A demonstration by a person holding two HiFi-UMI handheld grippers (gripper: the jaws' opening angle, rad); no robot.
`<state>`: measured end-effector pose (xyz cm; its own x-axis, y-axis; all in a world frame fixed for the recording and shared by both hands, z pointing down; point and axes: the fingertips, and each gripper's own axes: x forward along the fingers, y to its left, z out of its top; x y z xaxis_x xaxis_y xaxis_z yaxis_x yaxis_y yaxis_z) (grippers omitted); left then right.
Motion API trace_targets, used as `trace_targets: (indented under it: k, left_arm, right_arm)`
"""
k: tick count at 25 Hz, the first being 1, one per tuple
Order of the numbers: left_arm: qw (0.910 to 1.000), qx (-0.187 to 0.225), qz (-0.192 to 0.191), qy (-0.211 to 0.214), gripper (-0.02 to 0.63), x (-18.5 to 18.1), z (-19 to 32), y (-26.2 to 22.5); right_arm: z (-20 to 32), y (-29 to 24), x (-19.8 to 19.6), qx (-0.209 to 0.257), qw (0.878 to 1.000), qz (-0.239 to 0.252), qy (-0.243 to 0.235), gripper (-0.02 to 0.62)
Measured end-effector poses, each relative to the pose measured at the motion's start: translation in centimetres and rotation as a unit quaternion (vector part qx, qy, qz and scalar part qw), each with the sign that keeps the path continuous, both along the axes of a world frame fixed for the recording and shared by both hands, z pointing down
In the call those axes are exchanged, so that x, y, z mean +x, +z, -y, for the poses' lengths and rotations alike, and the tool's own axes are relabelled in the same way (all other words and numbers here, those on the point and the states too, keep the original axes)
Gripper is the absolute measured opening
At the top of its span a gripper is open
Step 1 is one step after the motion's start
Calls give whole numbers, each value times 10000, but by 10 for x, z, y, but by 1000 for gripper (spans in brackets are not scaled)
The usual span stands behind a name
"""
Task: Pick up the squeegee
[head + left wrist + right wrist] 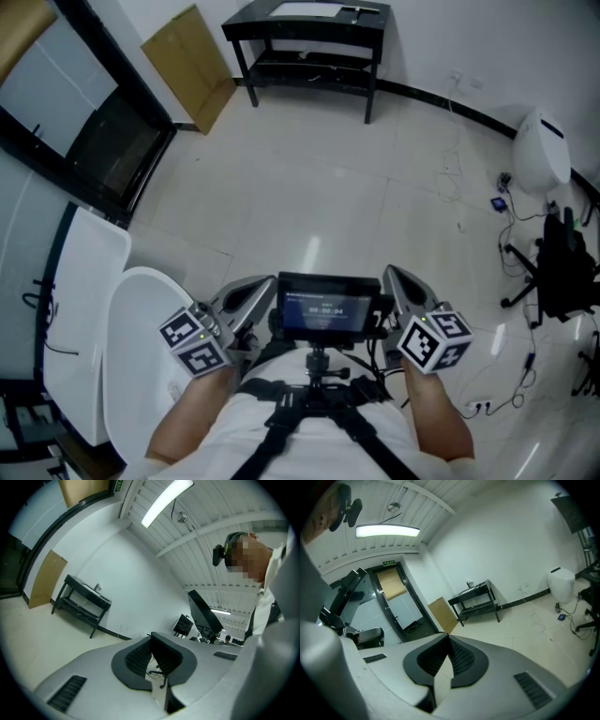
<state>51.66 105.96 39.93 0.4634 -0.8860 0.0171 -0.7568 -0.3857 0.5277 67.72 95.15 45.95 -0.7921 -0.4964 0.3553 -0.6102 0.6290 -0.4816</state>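
Squeegee unseen, left claw (151,637) and right claw (449,637) shut, empty, forearms (192,417) cropped

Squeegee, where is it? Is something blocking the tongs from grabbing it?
No squeegee shows in any view, so nothing can be called in the way. The left tongs and right tongs are both shut and empty, held beside the small screen, with bare floor and a black table ahead.
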Motion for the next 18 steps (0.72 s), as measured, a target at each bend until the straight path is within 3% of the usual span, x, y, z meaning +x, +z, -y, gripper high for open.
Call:
trace_targets:
  k: [7, 18]
  left_arm:
    - [9983, 424, 384, -106, -3, -22, 26, -40]
    - [9976, 477, 502, -96, -3, -25, 39, -45]
  right_arm:
    - [22, -37, -2, 484, 9988, -116, -5, -6]
    - [32, -37, -4, 479, 9988, -84, -31, -6]
